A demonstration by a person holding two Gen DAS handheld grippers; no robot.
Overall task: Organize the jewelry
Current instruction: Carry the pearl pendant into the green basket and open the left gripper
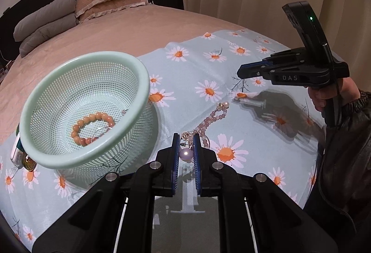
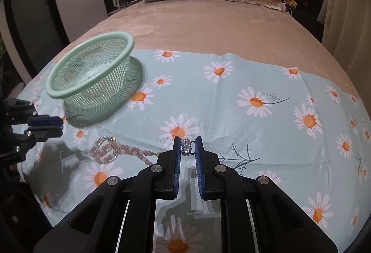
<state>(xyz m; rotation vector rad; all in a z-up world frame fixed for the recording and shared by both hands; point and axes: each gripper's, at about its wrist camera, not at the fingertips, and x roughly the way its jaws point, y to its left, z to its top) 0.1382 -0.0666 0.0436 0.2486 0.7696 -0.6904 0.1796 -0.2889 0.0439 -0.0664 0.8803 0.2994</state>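
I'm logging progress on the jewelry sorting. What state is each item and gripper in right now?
Left gripper: shut on pearl earring.
Right gripper: shut on rhinestone earring.
Basket: upright on cloth.
Orange bracelet: inside basket.
Pink bead necklace: loose on cloth.

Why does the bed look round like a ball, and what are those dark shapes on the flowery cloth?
Left wrist view: the fisheye lens bends the bed; the dark shape on the daisy cloth is the right gripper casting a sharp-edged shadow.
Right wrist view: same bending; the left gripper throws a shadow beside the pink bead necklace. Corners go black.
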